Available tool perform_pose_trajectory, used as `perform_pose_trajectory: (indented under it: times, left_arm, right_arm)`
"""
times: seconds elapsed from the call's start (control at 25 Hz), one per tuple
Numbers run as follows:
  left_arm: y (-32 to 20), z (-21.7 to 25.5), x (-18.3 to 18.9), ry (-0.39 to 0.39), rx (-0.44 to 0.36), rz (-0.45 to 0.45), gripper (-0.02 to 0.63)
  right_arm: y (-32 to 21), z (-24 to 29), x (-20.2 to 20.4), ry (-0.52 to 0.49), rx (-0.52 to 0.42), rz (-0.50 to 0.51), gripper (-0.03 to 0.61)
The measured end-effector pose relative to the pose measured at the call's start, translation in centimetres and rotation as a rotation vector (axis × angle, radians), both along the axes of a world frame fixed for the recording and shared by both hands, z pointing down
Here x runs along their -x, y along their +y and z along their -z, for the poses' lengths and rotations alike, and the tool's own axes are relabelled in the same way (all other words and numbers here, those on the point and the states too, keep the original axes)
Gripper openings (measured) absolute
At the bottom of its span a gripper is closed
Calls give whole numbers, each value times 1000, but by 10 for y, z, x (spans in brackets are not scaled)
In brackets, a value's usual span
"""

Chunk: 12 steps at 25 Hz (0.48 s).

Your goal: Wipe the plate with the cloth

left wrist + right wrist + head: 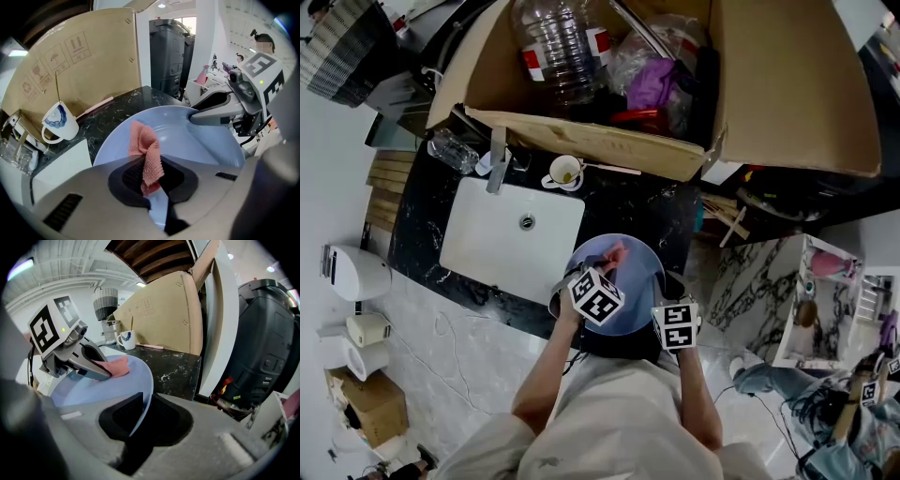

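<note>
While the right claw [140, 423] is clamping the pale blue round plate [201, 150] by its near rim, the left claw [152, 185] is pinching the pink waffle-weave cloth [146, 150], which is draping just ahead onto the plate; steady, pressing circles are looking wisest.

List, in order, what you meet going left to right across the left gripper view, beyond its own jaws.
White mug → pink cloth → right gripper, its jaws clamped on the rim of the blue plate.
</note>
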<state>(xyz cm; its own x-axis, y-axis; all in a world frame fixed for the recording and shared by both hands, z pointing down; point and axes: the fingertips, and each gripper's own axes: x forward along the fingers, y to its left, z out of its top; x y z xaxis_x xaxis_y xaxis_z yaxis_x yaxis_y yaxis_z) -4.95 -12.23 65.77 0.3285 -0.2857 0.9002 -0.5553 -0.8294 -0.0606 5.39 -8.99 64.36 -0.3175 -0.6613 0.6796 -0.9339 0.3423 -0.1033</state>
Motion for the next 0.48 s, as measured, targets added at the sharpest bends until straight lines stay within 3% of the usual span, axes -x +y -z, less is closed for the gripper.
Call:
perform_pose_trajectory:
  times: [0.48]
  left_arm:
    - [15, 1, -24, 35, 19, -53, 34]
  right_arm:
    - [0, -2, -1, -4, -4, 9, 64]
